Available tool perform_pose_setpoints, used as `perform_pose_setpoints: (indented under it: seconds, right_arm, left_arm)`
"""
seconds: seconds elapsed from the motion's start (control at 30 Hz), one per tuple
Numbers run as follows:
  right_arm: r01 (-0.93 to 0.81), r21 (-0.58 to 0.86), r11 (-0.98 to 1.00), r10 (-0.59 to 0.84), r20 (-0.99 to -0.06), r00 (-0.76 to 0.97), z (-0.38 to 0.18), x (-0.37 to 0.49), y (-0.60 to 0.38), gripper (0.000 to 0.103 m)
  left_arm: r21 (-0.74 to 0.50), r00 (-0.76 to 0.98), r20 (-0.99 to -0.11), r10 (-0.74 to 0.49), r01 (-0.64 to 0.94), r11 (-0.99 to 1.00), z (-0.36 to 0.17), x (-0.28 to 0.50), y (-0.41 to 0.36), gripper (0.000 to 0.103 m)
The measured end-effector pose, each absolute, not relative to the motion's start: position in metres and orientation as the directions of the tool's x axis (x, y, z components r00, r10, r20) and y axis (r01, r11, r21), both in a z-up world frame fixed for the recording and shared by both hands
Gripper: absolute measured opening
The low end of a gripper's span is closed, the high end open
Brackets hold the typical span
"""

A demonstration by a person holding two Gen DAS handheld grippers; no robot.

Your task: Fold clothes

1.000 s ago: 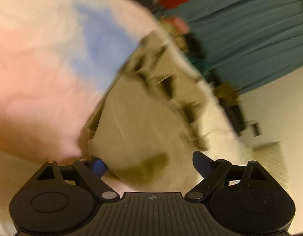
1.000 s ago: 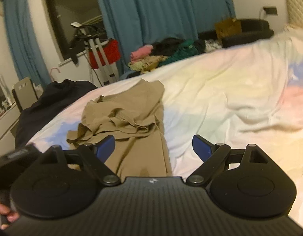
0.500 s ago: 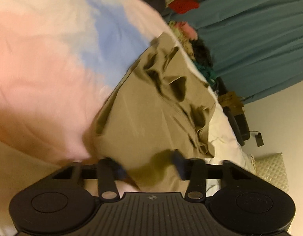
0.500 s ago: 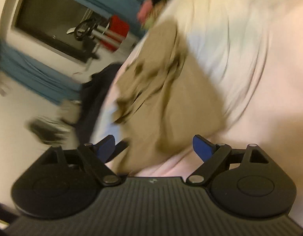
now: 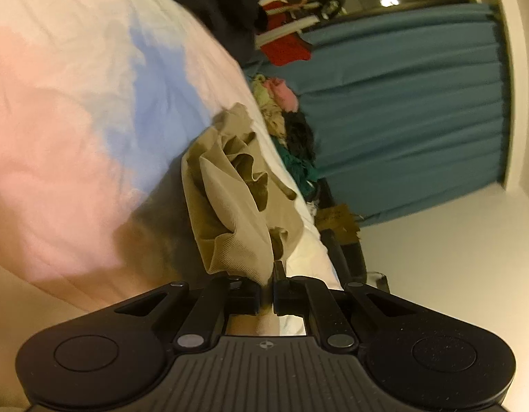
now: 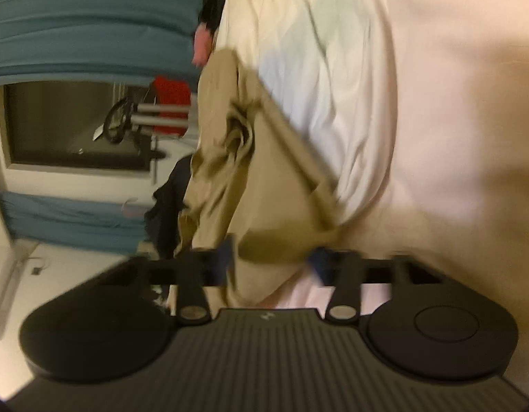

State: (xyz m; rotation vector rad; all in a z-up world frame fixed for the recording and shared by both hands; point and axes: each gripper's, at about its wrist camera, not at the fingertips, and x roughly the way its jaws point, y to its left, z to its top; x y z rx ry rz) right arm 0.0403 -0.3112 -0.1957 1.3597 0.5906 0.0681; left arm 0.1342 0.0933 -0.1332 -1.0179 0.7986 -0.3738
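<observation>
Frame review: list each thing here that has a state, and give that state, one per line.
Left gripper: jaws shut on an edge of the tan fabric garment.
Right gripper: jaws partly closed around a garment edge, gap still visible; image blurred.
Tan fabric garment: crumpled and bunched, not folded, lying on the bed.
Pastel bedsheet: spread out, wrinkled.
Teal curtain: drawn closed.
</observation>
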Motion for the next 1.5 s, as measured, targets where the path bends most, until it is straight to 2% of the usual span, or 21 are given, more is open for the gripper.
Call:
perform_pose_setpoints:
  seconds: [0.03, 0.13, 0.43, 0.57, 0.67, 0.83, 0.93, 1.03, 1.23, 1.5]
  right_arm:
    - [0.276, 0.927, 0.255, 0.365, -0.356, 0.86, -0.191, 0.041, -0.312, 0.015]
    - [0.243, 0.914, 0.325, 0.324, -0.349, 0.879, -0.178, 0.043, -0.313, 0.012]
    - [0.119, 0.872, 0.475, 0.286, -0.281, 0.916, -0.12, 0.021, -0.316, 0.01]
    - [0.091, 0.856, 0.509, 0.291, -0.27, 0.918, -0.093, -0.017, -0.31, 0.01]
    - [0.098, 0.849, 0.519, 0.314, -0.296, 0.902, -0.082, -0.065, -0.307, 0.01]
    - [0.097, 0.821, 0.563, 0.323, -0.326, 0.888, -0.065, -0.154, -0.302, 0.01]
    - [0.122, 0.823, 0.555, 0.324, -0.349, 0.879, -0.06, -0.183, -0.306, 0.01]
    - [0.147, 0.831, 0.536, 0.321, -0.362, 0.875, -0.058, -0.178, -0.312, 0.01]
    - [0.206, 0.813, 0.544, 0.264, -0.399, 0.878, -0.059, -0.087, -0.308, 0.011]
    - [0.295, 0.775, 0.56, 0.193, -0.467, 0.863, -0.078, 0.039, -0.299, 0.011]
  left_arm:
    - [-0.873, 0.671, -0.404, -0.622, -0.08, 0.481, -0.133, 0.134, 0.095, 0.006]
    - [-0.889, 0.683, -0.375, -0.627, -0.074, 0.451, -0.129, 0.134, 0.098, 0.006]
    - [-0.863, 0.696, -0.345, -0.63, 0.028, 0.504, -0.083, 0.109, 0.096, 0.004]
    - [-0.859, 0.697, -0.339, -0.632, 0.044, 0.51, -0.062, 0.061, 0.108, 0.004]
    - [-0.857, 0.69, -0.34, -0.639, 0.052, 0.512, -0.049, 0.013, 0.121, 0.004]
    - [-0.877, 0.618, -0.385, -0.685, -0.015, 0.48, -0.043, -0.076, 0.138, 0.004]
    - [-0.883, 0.596, -0.4, -0.697, -0.046, 0.467, -0.044, -0.104, 0.139, 0.004]
    - [-0.866, 0.58, -0.436, -0.688, -0.063, 0.496, -0.039, -0.09, 0.13, 0.004]
    - [-0.753, 0.575, -0.572, -0.585, -0.087, 0.652, -0.016, -0.005, 0.1, 0.005]
    - [-0.649, 0.601, -0.647, -0.47, -0.11, 0.753, -0.03, 0.109, 0.072, 0.005]
